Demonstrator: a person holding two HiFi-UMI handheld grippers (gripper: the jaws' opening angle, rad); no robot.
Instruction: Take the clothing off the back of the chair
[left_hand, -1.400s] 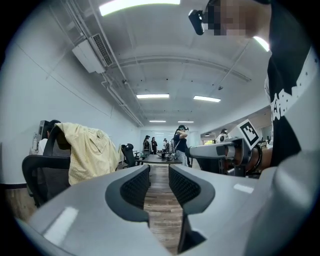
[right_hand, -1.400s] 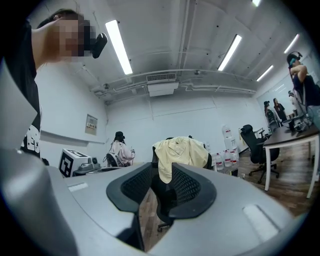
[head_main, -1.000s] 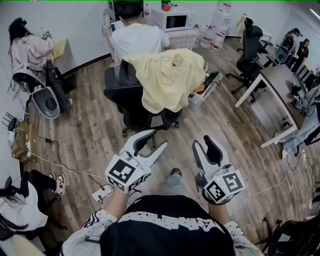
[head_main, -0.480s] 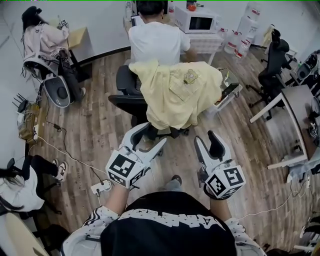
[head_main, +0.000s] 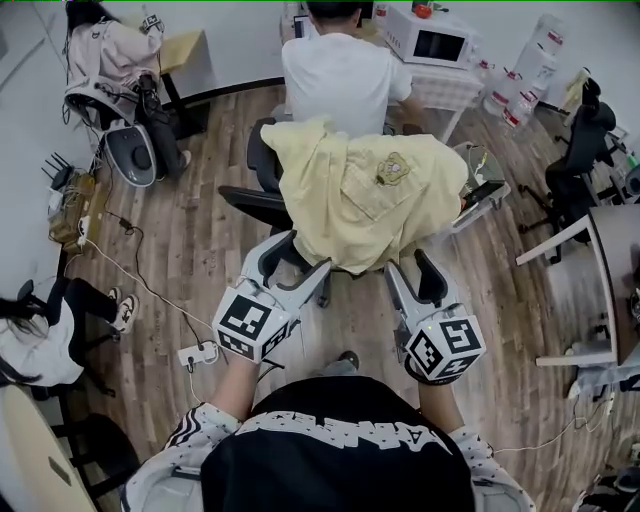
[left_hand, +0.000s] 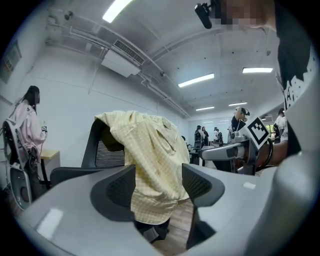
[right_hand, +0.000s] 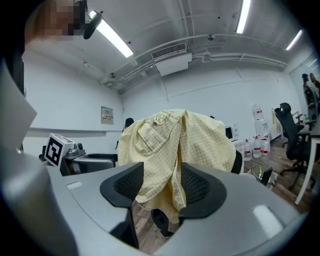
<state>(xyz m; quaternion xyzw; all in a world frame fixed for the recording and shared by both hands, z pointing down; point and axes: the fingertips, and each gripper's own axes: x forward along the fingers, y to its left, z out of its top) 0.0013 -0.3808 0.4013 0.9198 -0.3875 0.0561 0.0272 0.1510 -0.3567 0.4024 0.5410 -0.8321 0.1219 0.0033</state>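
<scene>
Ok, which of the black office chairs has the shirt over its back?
The centre chair, behind the seated person in white: a yellow shirt drapes its backrest. The far-right chair shows a bare black back.

Shirt (head_main: 370, 195): thin pale-yellow cloth, fine check weave, matt, softly creased.
Chair (head_main: 258, 200): black, with a ribbed mesh backrest and smooth matt plastic armrest.
Left gripper (head_main: 298, 258): smooth pale plastic shell with a faint sheen; pads (left_hand: 116, 194) black, finely textured.
Right gripper (head_main: 408, 265): same plastic, same textured pads.
Floor (head_main: 200, 250): wood-look planks, low sheen.
</scene>
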